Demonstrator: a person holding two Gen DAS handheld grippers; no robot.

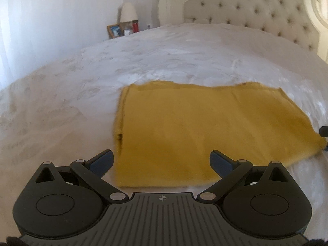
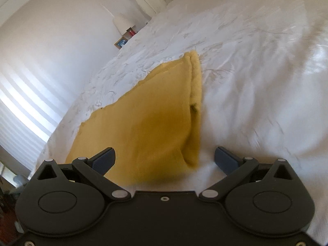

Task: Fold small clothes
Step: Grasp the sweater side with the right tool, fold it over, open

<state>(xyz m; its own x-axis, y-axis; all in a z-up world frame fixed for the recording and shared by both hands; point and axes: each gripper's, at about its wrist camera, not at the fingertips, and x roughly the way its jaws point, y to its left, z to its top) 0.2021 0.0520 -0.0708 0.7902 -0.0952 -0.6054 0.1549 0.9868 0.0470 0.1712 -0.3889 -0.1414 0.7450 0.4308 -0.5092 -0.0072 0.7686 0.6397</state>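
Both my left claw [image 1: 162,162] and right claw [image 2: 165,160] hang released over the folded yellow garment [image 1: 205,131]; pinching one layer only could undo the fold on the bed [image 1: 61,102]

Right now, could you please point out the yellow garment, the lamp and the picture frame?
Yellow garment [image 1: 184,131]: left wrist view, middle of its flat top layer.
Lamp [image 1: 128,11]: left wrist view, on the white shade.
Picture frame [image 1: 115,30]: left wrist view, centre of the picture.

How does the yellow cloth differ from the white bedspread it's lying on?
The yellow cloth is plain mustard; the bedspread is white with a faint pattern. The cloth is folded into a neat layered rectangle, while the bedspread lies spread out in one rumpled sheet. The cloth covers only a small patch; the bedspread covers the bed. Both lie flat, ungripped.
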